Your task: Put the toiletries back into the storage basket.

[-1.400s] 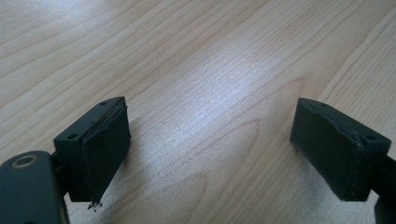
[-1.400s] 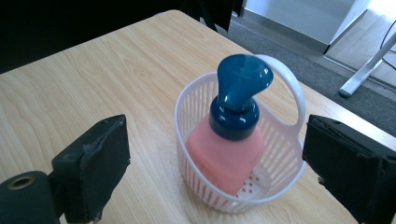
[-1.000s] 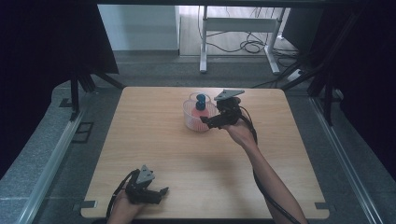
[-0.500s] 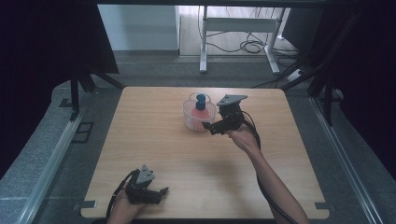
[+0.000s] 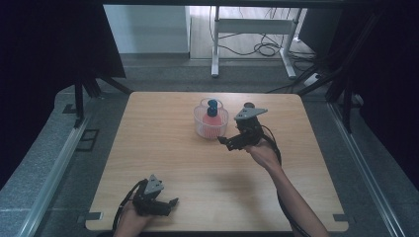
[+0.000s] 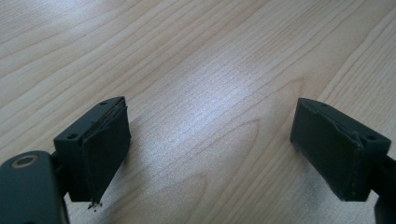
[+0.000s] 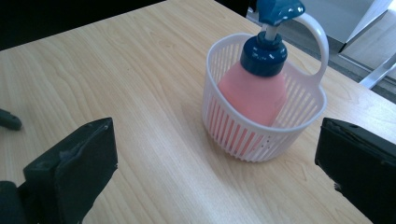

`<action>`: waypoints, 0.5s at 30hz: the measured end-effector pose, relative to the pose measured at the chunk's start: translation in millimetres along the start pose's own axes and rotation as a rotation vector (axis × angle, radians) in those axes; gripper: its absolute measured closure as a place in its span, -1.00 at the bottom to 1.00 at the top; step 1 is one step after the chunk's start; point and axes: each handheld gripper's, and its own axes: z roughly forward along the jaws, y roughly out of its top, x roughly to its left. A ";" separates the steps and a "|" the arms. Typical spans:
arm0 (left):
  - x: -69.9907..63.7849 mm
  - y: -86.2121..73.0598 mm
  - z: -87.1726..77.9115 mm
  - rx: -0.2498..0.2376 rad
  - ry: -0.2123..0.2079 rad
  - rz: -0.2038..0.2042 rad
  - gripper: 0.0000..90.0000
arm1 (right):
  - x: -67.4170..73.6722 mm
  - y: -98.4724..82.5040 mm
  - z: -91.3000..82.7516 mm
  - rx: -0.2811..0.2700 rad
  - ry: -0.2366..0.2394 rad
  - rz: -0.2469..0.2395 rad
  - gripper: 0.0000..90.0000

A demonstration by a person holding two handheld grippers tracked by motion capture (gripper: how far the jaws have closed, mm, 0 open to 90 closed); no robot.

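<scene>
Since the earlier frames the right gripper [image 5: 228, 143] has drawn back from the white basket [image 5: 211, 126], sliding toward the near right of the table [image 5: 163, 148], and its jaws have just been opening with nothing between them. They now stand wide apart and empty; in the right gripper view they frame the basket from a short way off without touching it.

That basket sits on the far middle of the table, upright, its looped handle on the far side. Inside it stands a pink pump bottle [image 7: 254, 91] with a blue cap and pump head [image 7: 276, 10], leaning a little against the basket wall. The bottle is fully within the rim, and nothing else lies on the table around it.

Down at the near left edge, the left gripper [image 5: 165, 205] rests low over the bare wood, well apart from the basket. Its jaws are also spread wide and hold nothing, as the left gripper view shows plain table between the two pads [image 6: 106, 147].

Judging from how things lie, the placing of the bottle in the basket looks finished: the bottle is seated, and the hand that was at it is free and clear. What seems left is only for the right hand to finish pulling away toward the near side, unless the basket itself is to be carried somewhere.
</scene>
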 end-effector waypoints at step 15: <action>-0.1 0.1 -0.1 0.001 0.001 0.000 -0.74 | 7.5 -25.9 -16.6 0.008 0.005 -0.013 -1.00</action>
